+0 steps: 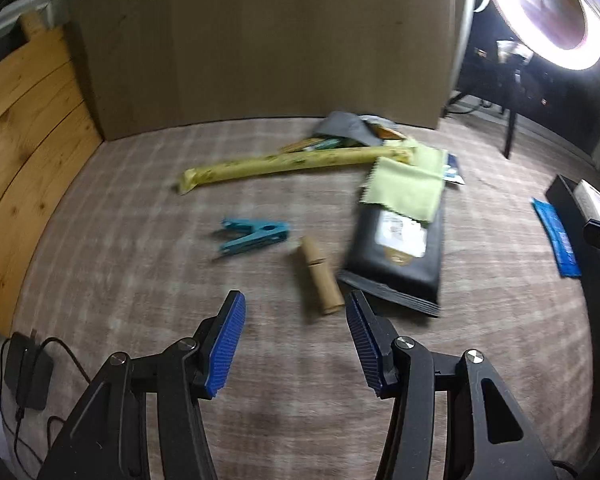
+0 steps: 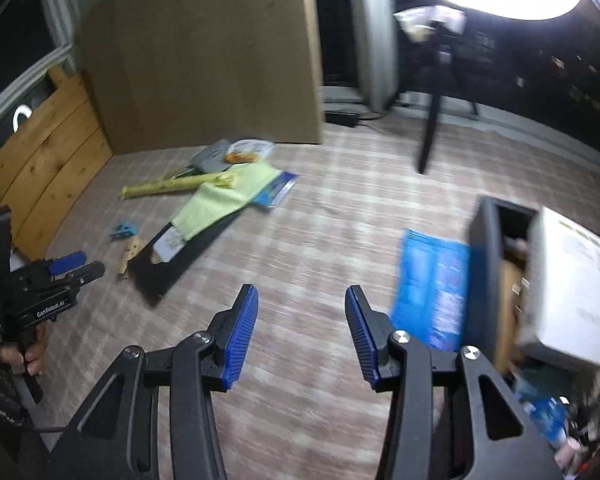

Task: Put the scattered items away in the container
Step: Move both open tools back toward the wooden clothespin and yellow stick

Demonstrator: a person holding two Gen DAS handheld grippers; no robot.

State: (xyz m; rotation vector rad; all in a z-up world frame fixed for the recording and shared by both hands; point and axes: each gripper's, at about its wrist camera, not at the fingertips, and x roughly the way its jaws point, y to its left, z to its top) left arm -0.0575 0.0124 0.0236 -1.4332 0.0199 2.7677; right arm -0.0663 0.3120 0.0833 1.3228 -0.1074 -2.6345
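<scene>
My left gripper (image 1: 296, 304) is open and empty, low over the checked cloth, just short of a small wooden cylinder (image 1: 319, 276). A teal clothes peg (image 1: 254, 236) lies to its left, a black pouch (image 1: 400, 252) under a yellow-green cloth (image 1: 404, 188) to its right, and a long yellow packet (image 1: 292, 164) behind. My right gripper (image 2: 302, 300) is open and empty, beside a blue packet (image 2: 432, 284) that leans on the dark container (image 2: 484, 264). The container holds a white box (image 2: 572, 284). The left gripper also shows in the right wrist view (image 2: 72, 266).
A cardboard panel (image 1: 260, 40) stands at the back and wooden boards (image 1: 24, 128) at the left. A ring light (image 1: 556, 12) on a tripod stands at the right. A black power adapter with cable (image 1: 28, 376) lies at the near left. A grey pouch with snack packets (image 1: 348, 126) lies by the panel.
</scene>
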